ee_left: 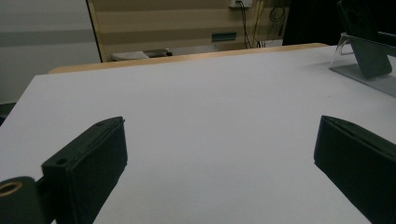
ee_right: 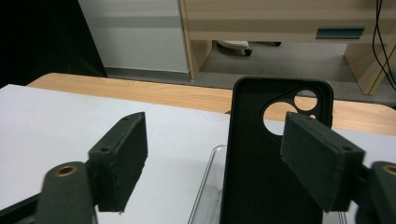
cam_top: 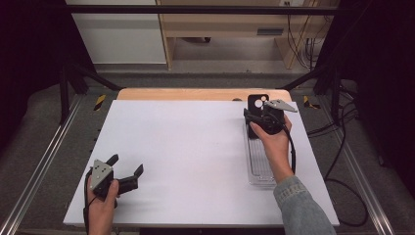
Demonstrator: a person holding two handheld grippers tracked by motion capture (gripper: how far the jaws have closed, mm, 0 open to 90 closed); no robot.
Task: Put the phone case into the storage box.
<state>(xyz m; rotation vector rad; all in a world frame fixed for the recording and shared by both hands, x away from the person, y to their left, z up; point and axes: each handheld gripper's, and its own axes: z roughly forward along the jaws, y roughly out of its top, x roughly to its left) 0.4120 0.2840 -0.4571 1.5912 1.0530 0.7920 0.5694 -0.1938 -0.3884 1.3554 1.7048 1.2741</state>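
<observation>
A black phone case stands upright at the far end of a clear plastic tray on the right of the white table. Its camera cut-out is at the top right. My right gripper is just in front of the case with its jaws open. The left jaw stands well clear of the case and the right jaw overlaps its right edge in view. My left gripper rests open at the near left of the table with nothing between its jaws. The case and tray appear far right in its view.
A wooden strip runs along the table's far edge. Metal rails flank both sides, and cables trail on the floor at the right. Cabinets stand beyond the table.
</observation>
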